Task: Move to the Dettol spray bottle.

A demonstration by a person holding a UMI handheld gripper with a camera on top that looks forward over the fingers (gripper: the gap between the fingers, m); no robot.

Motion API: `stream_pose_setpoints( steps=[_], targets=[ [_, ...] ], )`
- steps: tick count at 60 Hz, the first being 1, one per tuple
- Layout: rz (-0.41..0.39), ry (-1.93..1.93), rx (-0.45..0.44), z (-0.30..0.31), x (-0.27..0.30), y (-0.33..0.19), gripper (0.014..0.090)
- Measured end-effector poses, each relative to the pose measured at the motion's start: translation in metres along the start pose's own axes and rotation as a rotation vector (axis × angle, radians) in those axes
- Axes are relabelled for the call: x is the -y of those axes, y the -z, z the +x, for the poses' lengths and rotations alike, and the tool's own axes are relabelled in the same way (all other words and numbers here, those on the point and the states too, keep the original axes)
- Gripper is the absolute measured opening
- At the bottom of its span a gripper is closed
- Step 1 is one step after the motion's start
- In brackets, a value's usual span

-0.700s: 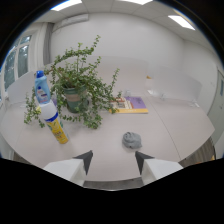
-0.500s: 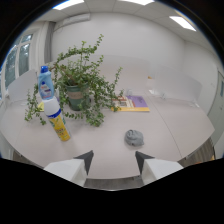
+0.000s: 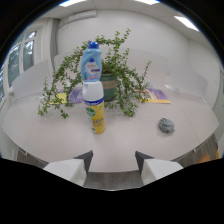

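The gripper (image 3: 114, 162) is hovering with fingers spread and empty, lining up on the Dettol spray bottle (image 3: 94, 106) standing upright on the white table (image 3: 60, 145) just ahead, before the potted plant (image 3: 112, 75).

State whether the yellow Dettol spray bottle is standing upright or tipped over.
Upright. The Dettol spray bottle stands on its base on the white table, white top uppermost, just ahead of the open tongs, in front of the potted plant.

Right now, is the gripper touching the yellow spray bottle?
Apart. The gripper view shows the open gripper short of the yellow spray bottle, with bare table between the fingertips and the bottle's base.
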Motion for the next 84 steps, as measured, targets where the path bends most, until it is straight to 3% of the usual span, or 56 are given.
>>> stream_pose_setpoints(
  steps=[23, 57, 84],
  targets=[
    [0.015, 0.035, 0.015, -0.072, 0.006, -0.036, 0.0841],
    [0.041, 0.026, -0.039, -0.076, 0.012, -0.126, 0.0844],
    [0.041, 0.024, -0.049, -0.074, 0.008, -0.141, 0.0844]
  ],
)
